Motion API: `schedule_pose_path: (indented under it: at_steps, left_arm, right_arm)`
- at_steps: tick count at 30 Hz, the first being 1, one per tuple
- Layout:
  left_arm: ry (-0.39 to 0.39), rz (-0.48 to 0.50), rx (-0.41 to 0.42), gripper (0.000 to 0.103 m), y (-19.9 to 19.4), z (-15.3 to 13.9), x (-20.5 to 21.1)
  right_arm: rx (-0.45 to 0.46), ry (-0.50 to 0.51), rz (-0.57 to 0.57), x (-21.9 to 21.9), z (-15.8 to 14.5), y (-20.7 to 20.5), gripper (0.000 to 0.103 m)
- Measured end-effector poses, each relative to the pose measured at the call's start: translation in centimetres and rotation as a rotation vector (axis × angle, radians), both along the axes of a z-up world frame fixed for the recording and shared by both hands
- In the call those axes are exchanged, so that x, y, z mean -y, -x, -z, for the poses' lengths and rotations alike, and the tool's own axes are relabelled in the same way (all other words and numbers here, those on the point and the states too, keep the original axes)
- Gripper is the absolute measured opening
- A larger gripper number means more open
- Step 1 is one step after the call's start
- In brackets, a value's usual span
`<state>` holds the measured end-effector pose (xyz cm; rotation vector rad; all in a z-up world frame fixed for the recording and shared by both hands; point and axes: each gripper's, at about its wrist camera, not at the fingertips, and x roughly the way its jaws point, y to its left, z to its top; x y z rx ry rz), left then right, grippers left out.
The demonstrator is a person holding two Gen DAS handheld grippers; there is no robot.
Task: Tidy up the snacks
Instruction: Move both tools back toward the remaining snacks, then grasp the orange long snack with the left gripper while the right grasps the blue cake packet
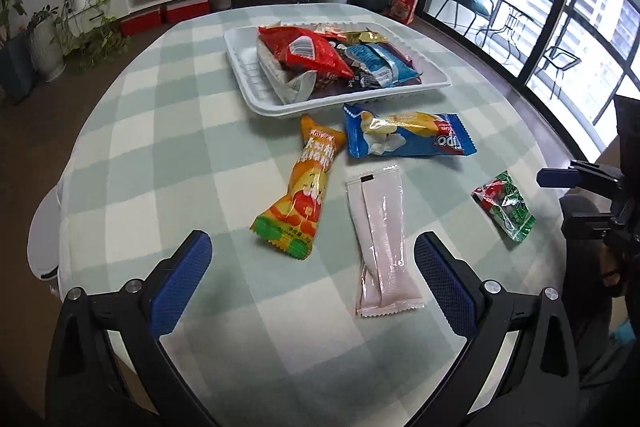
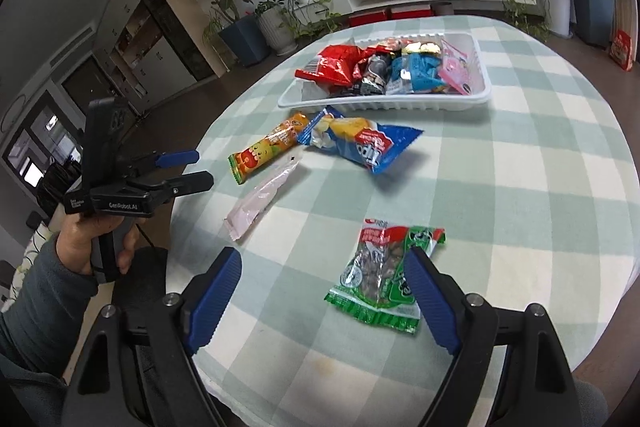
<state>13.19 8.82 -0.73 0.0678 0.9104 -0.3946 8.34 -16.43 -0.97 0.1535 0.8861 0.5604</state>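
Note:
My left gripper [image 1: 312,247] hangs open over the near part of the table. An orange snack packet [image 1: 304,187] and a pale pink packet [image 1: 380,239] lie just ahead of its fingers. A blue packet [image 1: 404,137] lies beyond them, in front of a white tray [image 1: 360,99] holding several snacks. My right gripper [image 2: 324,259] is open, and a green packet [image 2: 380,275] lies flat on the cloth between its fingers, close to the right finger; no pad presses on it. The same green packet [image 1: 504,205] shows at the right of the left wrist view, near the right gripper [image 1: 554,199].
A green-and-white checked cloth [image 2: 520,187] covers the round table. A hand [image 2: 84,243] in a grey sleeve holds the left gripper [image 2: 202,169] off the table's left edge. Potted plants [image 2: 240,27], a low white shelf unit and glass doors stand around the room.

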Motion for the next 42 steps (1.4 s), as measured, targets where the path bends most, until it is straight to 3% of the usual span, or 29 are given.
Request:
schedule_pose_path:
  at_steps: [3, 4, 6, 8, 14, 21, 23, 25, 27, 30, 34, 42]
  left_arm:
    - [-0.035, 0.048, 0.002, 0.099, -2.7, -0.6, 0.8]
    - [-0.054, 0.058, -0.013, 0.095, -3.6, -0.5, 1.0]
    - [-0.103, 0.087, -0.068, 0.077, -5.5, 0.1, 1.7]
    - [-0.138, 0.122, -0.096, 0.071, -6.9, 0.8, 2.3]
    - [-0.204, 0.186, -0.199, 0.071, -10.4, 3.1, 3.0]
    - [-0.224, 0.2, -0.233, 0.07, -12.2, 3.6, 3.7]
    - [-0.234, 0.195, -0.234, 0.066, -12.4, 3.6, 3.9]
    - [-0.233, 0.19, -0.233, 0.059, -12.6, 3.4, 3.9]
    - [-0.229, 0.186, -0.231, 0.045, -12.8, 3.3, 4.0]
    - [-0.225, 0.194, -0.235, 0.035, -12.8, 3.1, 4.1]
    - [-0.233, 0.209, -0.237, 0.035, -12.3, 3.1, 4.3]
    - [-0.249, 0.227, -0.243, 0.033, -11.8, 3.1, 4.6]
  right_arm:
    - [0.014, 0.055, -0.039, -0.9, -0.2, -0.8, 0.078]
    - [0.023, 0.08, -0.057, -1.3, -0.3, -1.1, 0.077]
    - [0.045, 0.128, -0.089, -1.9, -0.7, -2.1, 0.077]
    - [0.052, 0.173, -0.13, -2.4, -0.9, -3.5, 0.077]
    - [0.03, 0.307, -0.239, -4.1, -0.1, -7.7, 0.077]
    - [0.003, 0.391, -0.339, -5.5, 1.6, -11.2, 0.073]
    - [-0.003, 0.404, -0.346, -5.8, 1.8, -12.0, 0.073]
    - [-0.003, 0.402, -0.347, -6.0, 1.8, -12.9, 0.073]
    - [-0.005, 0.401, -0.346, -6.2, 1.7, -13.5, 0.073]
    - [0.016, 0.416, -0.365, -6.7, 1.0, -14.0, 0.073]
    - [0.041, 0.437, -0.436, -7.3, -0.3, -13.9, 0.073]
    - [0.021, 0.59, -0.564, -10.5, 1.8, -14.4, 0.071]
